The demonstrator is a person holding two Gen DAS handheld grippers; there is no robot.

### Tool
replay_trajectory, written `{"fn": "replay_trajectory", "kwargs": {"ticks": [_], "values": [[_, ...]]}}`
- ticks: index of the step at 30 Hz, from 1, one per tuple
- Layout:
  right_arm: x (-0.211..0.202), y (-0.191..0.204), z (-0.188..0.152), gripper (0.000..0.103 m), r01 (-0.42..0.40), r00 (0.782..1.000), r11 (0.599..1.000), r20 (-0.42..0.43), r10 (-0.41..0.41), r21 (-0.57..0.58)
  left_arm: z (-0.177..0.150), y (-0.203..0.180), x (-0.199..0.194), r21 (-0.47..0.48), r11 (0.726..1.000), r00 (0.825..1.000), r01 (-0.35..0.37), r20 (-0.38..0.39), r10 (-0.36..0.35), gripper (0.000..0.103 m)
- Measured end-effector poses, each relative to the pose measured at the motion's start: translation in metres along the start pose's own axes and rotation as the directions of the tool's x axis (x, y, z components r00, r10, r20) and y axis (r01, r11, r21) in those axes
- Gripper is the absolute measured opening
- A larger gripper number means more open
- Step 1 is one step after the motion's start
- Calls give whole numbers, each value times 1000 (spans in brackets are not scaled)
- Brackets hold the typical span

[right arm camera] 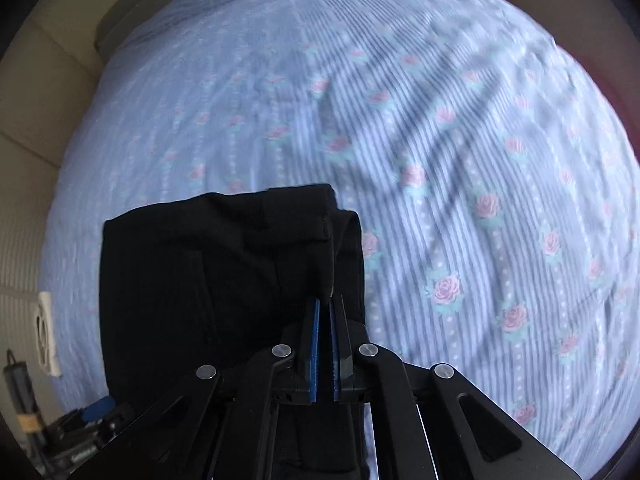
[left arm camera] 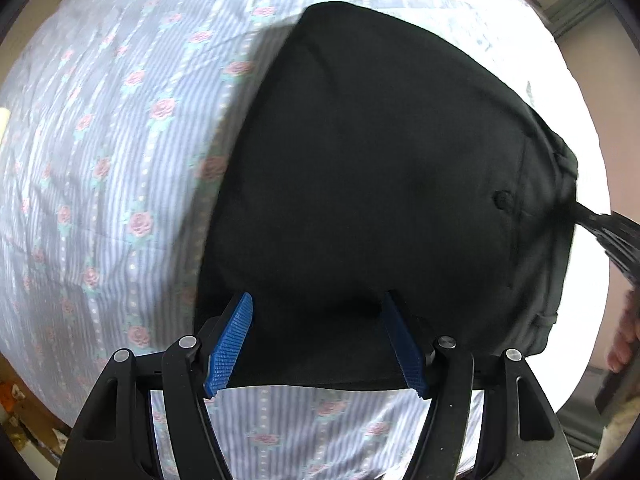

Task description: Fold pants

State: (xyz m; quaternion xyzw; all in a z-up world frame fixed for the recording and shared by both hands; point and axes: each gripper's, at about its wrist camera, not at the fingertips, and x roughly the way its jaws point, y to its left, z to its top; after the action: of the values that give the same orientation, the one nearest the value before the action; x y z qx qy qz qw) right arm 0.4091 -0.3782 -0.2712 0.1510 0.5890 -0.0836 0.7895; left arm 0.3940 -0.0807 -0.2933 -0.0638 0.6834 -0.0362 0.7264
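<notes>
A bed covered by a pale blue striped sheet (left arm camera: 120, 184) printed with pink roses fills both views; a beige padded surface (right arm camera: 36, 92) is seen past its edge in the right wrist view, and a bright, washed-out patch lies at the far right of the left wrist view. No container is seen in either picture.

The black pants (left arm camera: 380, 184) are laid on the sheet, already folded into a compact, thick bundle with several layers stacked. The fabric is plain and dark, with little detail readable; a small round button (left arm camera: 502, 200) and a seam line are made out near the waistband end, and a belt loop (left arm camera: 546, 316) is seen at the edge. In the left wrist view the long axis of the bundle runs from the lower right up towards the upper middle, with the waistband at the right and the folded end pointing up and away.

The left gripper (left arm camera: 320, 344) is held over the near edge of the pants with its blue ribbed pads (left arm camera: 230, 344) spread apart; fabric lies between them, but no pad is seen pressing on it. The right gripper (right arm camera: 324, 344) is clenched, its blue pads nearly meeting, and a fold of the waistband edge (right arm camera: 328, 264) is pinched between the tips. In the left wrist view that gripper (left arm camera: 580, 214) is seen at the right edge of the pants, with part of a hand (left arm camera: 624, 344) beside it.
</notes>
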Motion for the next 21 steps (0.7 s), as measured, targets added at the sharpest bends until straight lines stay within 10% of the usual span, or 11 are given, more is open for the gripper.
{"fn": "replay_trajectory", "kwargs": {"ticks": [4, 8, 16, 21], "values": [[8, -1, 2, 14, 20, 1000, 1000, -23, -21, -18, -1, -9, 1, 28, 1000, 1000, -11, -2, 11, 68], [-10, -1, 9, 68, -13, 998, 1000, 63, 13, 4, -2, -14, -1, 30, 999, 1000, -16, 6, 15, 69], [19, -6, 42, 68, -112, 994, 993, 2, 112, 49, 3, -29, -8, 46, 999, 999, -22, 25, 21, 69], [15, 14, 41, 31, -76, 997, 997, 27, 77, -19, 11, -26, -10, 35, 999, 999, -18, 29, 17, 70]]}}
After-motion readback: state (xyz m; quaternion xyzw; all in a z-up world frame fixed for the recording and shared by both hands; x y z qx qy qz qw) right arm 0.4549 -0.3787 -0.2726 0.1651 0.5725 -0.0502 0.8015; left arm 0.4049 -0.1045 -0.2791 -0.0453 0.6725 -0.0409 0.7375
